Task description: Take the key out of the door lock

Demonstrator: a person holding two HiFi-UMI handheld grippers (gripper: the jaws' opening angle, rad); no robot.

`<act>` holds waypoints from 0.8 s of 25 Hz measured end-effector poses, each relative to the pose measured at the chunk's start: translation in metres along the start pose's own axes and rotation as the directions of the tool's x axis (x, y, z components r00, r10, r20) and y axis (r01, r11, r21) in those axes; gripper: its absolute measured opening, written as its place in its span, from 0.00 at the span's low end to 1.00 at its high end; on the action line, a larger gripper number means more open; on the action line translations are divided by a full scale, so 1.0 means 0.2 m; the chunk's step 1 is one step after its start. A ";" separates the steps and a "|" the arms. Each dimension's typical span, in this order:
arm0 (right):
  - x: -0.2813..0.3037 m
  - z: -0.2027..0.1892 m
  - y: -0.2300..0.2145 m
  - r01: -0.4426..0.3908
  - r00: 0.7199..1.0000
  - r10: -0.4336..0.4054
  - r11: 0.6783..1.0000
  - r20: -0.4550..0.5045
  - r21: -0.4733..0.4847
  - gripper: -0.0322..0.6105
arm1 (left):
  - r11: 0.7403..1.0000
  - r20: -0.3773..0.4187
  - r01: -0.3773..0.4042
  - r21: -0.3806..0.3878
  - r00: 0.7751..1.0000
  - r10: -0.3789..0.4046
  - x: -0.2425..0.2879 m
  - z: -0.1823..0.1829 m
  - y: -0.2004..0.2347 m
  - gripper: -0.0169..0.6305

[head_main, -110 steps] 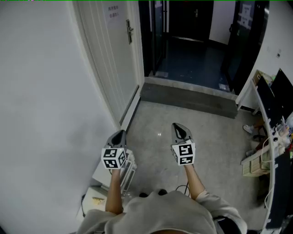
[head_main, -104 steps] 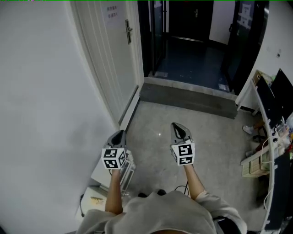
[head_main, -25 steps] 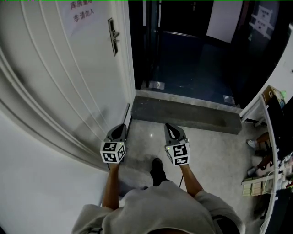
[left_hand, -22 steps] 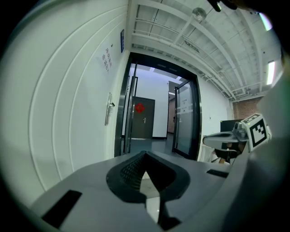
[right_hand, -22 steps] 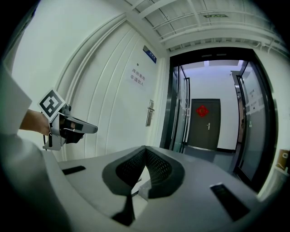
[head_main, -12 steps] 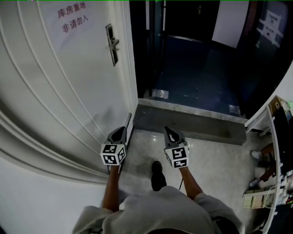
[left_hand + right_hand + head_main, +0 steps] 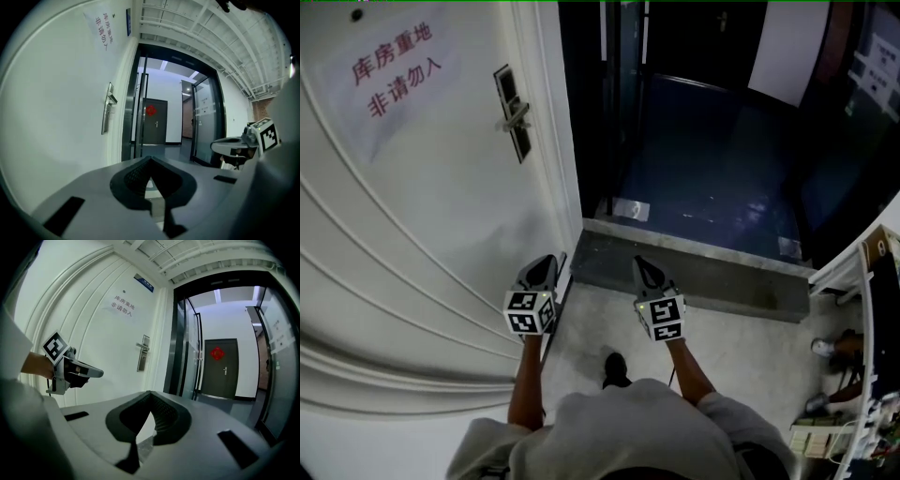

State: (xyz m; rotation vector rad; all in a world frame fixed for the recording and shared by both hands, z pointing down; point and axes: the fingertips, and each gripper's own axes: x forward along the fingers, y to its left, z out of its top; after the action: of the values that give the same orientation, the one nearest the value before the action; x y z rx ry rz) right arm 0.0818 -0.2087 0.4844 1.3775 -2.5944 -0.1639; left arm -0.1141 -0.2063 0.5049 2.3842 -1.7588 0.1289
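The white door (image 7: 422,216) stands open on the left. Its dark lock plate with a silver lever handle (image 7: 514,114) is far ahead of both grippers; the plate also shows in the left gripper view (image 7: 108,114) and the right gripper view (image 7: 143,354). No key can be made out at this distance. My left gripper (image 7: 546,262) points forward beside the door's lower part, shut and empty. My right gripper (image 7: 638,263) is level with it to the right, shut with nothing in it. The jaw tips meet in each gripper view, the left (image 7: 150,159) and the right (image 7: 149,393).
A red-lettered paper sign (image 7: 392,64) hangs on the door. Ahead lie a grey threshold step (image 7: 694,272) and a dark corridor with glass panels (image 7: 187,348), ending at a dark door (image 7: 218,366). A white desk edge (image 7: 853,272) with shelving sits at the right.
The person has walked toward the door: the lock plate and sign are nearer and larger. Both grippers keep the same shut, side-by-side pose.
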 end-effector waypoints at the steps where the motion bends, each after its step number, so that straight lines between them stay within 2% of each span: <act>1: 0.05 0.00 -0.05 -0.002 1.000 0.002 1.000 0.002 0.002 0.09 | 1.000 -0.001 -0.002 0.003 1.000 0.002 0.07 0.02 0.01 0.05; 5: 0.24 0.00 -0.21 -0.007 1.000 0.007 1.000 0.007 0.014 0.09 | 1.000 -0.003 -0.011 0.014 1.000 0.011 0.28 0.08 0.06 0.05; 9: 0.38 -0.04 -0.28 -0.019 1.000 0.019 0.999 -0.001 0.033 0.09 | 1.000 -0.020 -0.018 0.015 1.000 0.019 0.42 0.07 0.10 0.05; 20: 0.68 -0.07 -0.26 -0.073 0.997 0.074 0.997 -0.026 0.039 0.09 | 0.999 -0.058 -0.041 -0.005 0.997 0.040 0.60 0.04 0.28 0.05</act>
State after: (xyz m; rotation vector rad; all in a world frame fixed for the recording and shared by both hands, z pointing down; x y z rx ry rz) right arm 0.0528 -0.3499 0.5050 1.2849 -2.6342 -0.0843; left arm -0.1316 -0.3358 0.5224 2.3172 -1.7792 0.1961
